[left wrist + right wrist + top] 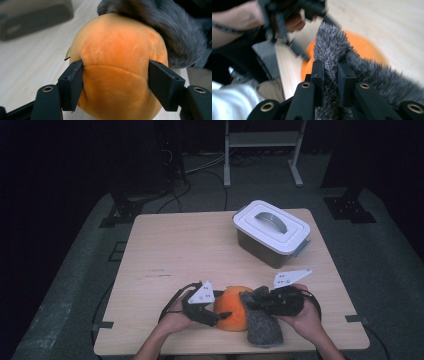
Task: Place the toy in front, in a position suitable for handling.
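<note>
two grippers work an orange plush toy and a grey fuzzy cloth at the near edge of the tabletop.

the left gripper (115, 75) has its jaws set half-wide around the orange plush toy (117, 65), one pad against each flank, dimpling the plush. the right gripper (331, 75) has its jaws pinched narrow on a fold of the grey fuzzy cloth (332, 47). the toy (234, 307) sits near the middle of the tabletop's (190, 245) near edge, and the cloth (262, 320) drapes over its right side, its tail lying on the wood toward that edge. a white lidded box (271, 232) stands well apart near the far right corner.
</note>
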Motion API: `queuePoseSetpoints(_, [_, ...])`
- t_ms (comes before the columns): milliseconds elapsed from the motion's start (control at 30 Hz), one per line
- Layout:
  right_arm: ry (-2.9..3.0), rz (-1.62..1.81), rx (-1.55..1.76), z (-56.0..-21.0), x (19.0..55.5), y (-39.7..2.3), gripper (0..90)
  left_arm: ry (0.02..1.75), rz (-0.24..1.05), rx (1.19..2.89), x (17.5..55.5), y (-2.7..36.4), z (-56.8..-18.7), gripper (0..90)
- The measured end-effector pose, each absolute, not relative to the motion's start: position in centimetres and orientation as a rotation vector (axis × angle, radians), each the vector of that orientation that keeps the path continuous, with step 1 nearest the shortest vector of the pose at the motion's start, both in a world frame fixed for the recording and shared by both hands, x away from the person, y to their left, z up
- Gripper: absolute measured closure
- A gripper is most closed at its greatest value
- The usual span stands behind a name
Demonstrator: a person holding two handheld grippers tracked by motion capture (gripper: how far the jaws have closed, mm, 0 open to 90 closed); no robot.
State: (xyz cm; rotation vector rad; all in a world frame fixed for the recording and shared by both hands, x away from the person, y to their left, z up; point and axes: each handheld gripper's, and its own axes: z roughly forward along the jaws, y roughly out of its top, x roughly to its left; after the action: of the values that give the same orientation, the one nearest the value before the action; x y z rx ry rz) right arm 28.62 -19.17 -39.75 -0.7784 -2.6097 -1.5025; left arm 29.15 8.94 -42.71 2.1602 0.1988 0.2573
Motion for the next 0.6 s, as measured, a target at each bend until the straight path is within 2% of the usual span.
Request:
queuePoseSetpoints(133, [-2.591, -1.53, -0.877, -39.1, 29.3, -19.8, 76.7, 0.064, 0.346, 2.178, 27.9, 8.2, -42.4, 32.5])
queuePoseSetpoints(267, [-2.555, -1.541, -0.926, -39.0, 29.6, -20.3, 76.7, 0.003, 0.343, 2.176, 27.5, 8.1, -42.3, 33.1])
queuePoseSetpoints(367, [-2.533, -1.524, -0.925, -39.4, 29.8, -20.1, 76.5, 0.015, 0.305, 2.174, 27.6, 8.1, -42.2, 32.0])
queuePoseSetpoints(500, [-2.512, -1.476, -0.907, -40.3, 30.0, -20.0, 76.9, 0.139, 0.221, 2.107, 28.4, 8.4, -42.0, 19.5])
queuePoseSetpoints(567, [-2.499, -1.452, -0.875, -40.5, 29.9, -20.0, 77.0, 0.138, 0.22, 2.108, 28.5, 8.3, -42.1, 18.6])
queuePoseSetpoints(600, [-2.503, -1.445, -0.861, -40.4, 29.9, -20.0, 76.9, 0.127, 0.227, 2.113, 28.4, 8.3, -42.2, 20.9])
